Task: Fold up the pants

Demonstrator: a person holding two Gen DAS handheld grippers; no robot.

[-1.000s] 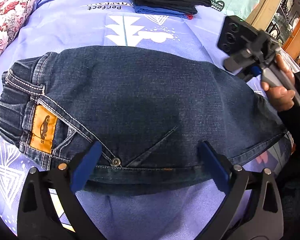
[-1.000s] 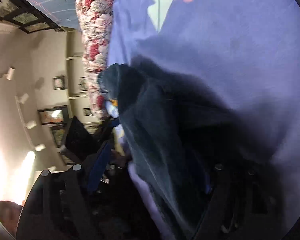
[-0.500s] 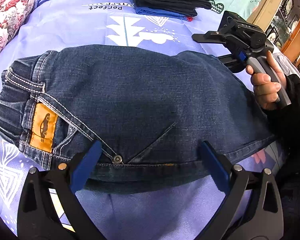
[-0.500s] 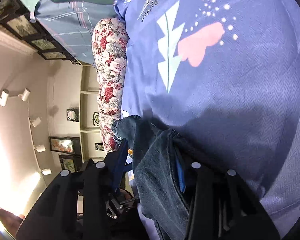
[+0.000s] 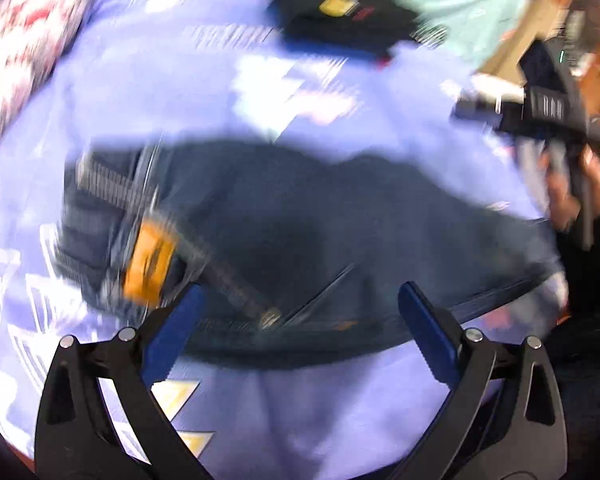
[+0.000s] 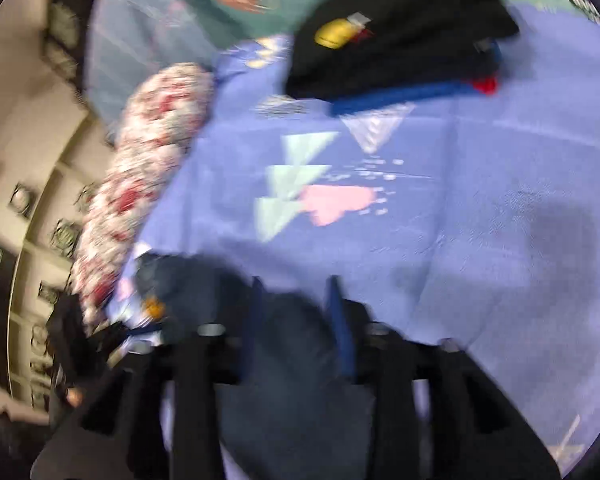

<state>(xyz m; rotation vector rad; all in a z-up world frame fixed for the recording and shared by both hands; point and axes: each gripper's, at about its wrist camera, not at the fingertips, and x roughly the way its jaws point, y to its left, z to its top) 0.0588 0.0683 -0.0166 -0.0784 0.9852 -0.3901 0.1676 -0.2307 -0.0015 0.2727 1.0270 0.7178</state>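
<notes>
Jeans (image 5: 300,220) lie flat on the purple bedsheet (image 5: 320,408), long axis left-right across your view, waistband left. Your left gripper (image 5: 300,320) hangs released over the near edge, nothing between its pads. Your right gripper (image 6: 296,320) straddles denim at the leg end, jaws opening. Dark, folded, orange patch (image 5: 150,266).

Bed covered by purple patterned sheet (image 6: 480,152). Floral pillow (image 6: 140,184) at its edge. Beige wall (image 6: 16,120) carrying framed pictures (image 6: 22,200). Frames blurred.
</notes>
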